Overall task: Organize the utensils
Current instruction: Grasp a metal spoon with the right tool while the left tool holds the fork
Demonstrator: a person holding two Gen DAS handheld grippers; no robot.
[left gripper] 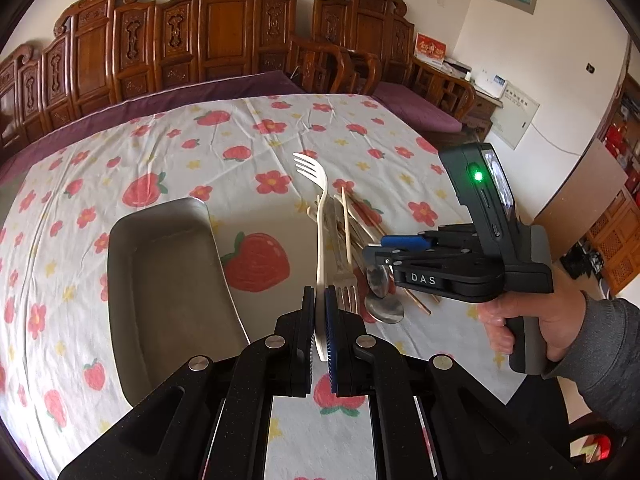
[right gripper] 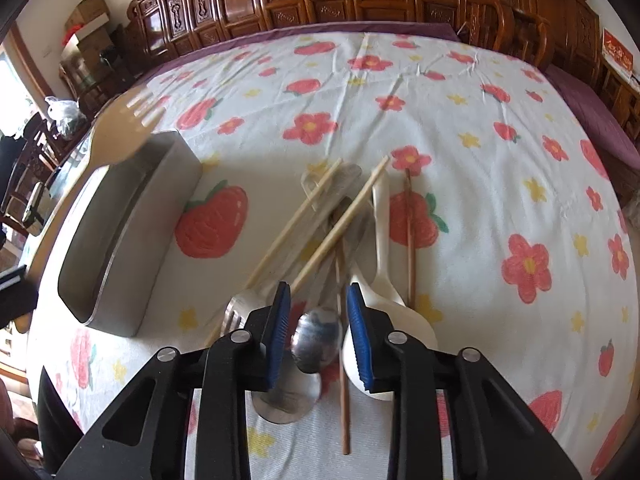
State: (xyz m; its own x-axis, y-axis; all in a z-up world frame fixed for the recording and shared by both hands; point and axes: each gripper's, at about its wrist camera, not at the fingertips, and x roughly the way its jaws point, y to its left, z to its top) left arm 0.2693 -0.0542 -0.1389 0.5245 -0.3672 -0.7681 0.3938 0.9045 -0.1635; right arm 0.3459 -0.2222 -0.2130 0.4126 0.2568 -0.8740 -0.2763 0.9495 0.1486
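Clamped between the blue pads of the left tool (left gripper: 320,320), a cream plastic fork (left gripper: 318,216) stands nearly upright, its handle end pinched tight and its tines pointing up and away from the tool. Just left of that tool lies a rectangular metal tray (left gripper: 160,280), its bottom bare where it shows.

Ahead and to the right of the left tool sits the utensil pile (left gripper: 360,248), and the right tool (right gripper: 318,320), gripped by a hand (left gripper: 532,320) in a grey sleeve, hangs over it. Its jaws stand partly apart, with the bowl of a steel spoon (right gripper: 316,340) between the pads; I cannot tell whether they touch it. A second steel spoon (right gripper: 286,398) lies under the left pad, a white plastic spoon (right gripper: 382,280) partly under the right one, and a metal fork (right gripper: 236,312) at its left. Pale wooden chopsticks (right gripper: 340,228) cross the heap ahead of the pads, and a darker chopstick (right gripper: 410,240) lies at its right edge.

Everything rests on a counter under a white cloth (right gripper: 460,200) printed with strawberries and flowers. Carved wooden chairs (left gripper: 224,32) line the far wall.
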